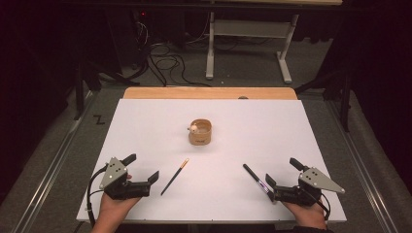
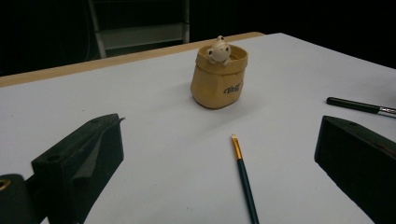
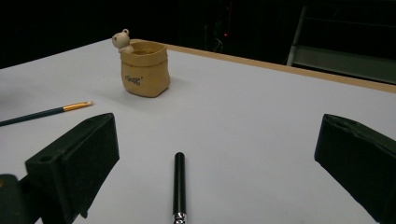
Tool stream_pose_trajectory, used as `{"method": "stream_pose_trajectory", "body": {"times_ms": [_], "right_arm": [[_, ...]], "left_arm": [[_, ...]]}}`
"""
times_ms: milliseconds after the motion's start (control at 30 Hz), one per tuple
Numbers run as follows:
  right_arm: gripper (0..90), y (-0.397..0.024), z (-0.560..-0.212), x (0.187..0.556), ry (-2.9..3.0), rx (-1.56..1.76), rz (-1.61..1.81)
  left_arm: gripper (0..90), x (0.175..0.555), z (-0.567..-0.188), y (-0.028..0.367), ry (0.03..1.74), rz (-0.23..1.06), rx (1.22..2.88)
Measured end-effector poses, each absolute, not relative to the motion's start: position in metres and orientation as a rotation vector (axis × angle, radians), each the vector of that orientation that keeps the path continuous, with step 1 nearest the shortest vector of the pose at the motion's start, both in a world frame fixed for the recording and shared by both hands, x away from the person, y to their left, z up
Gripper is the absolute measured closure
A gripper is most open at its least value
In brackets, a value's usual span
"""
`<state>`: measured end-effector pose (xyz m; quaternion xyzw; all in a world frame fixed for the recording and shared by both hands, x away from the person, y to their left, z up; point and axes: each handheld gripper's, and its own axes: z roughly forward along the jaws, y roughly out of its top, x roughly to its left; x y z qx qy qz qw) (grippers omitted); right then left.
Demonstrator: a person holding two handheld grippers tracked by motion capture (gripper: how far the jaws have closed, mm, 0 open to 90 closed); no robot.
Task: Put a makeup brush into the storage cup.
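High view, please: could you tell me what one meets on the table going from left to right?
Left gripper → paintbrush → tan holder with a small bear figure → black pen → right gripper.

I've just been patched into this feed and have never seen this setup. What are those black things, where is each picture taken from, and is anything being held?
There is no robot arm: a person holds a pair of hand-held tongs in each hand. The high view looks down on the white table from above the person's side, showing the left tongs and the right tongs. The other two pictures come from cameras riding on each pair, looking out between its two black jaws.

On the table stand a small tan sack-shaped pot with a little bear figure on its rim, a dark-handled paintbrush with a gold ferrule lying ahead of the left tongs, and a black pen lying ahead of the right tongs.

Nothing is held: both pairs stand wide open, with the brush and pen lying untouched.
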<state>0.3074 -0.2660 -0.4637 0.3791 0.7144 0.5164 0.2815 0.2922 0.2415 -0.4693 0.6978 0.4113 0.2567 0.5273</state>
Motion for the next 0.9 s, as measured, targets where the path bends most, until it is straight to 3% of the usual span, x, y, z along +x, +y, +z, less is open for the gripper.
{"method": "stream_pose_trajectory", "body": {"times_ms": [900], "right_arm": [[0.3, -0.267, -0.466, 0.310, 1.918, 1.022, 1.380]], "left_arm": [[6.1, 0.302, -0.484, 0.241, 1.092, 0.549, 1.776]]}}
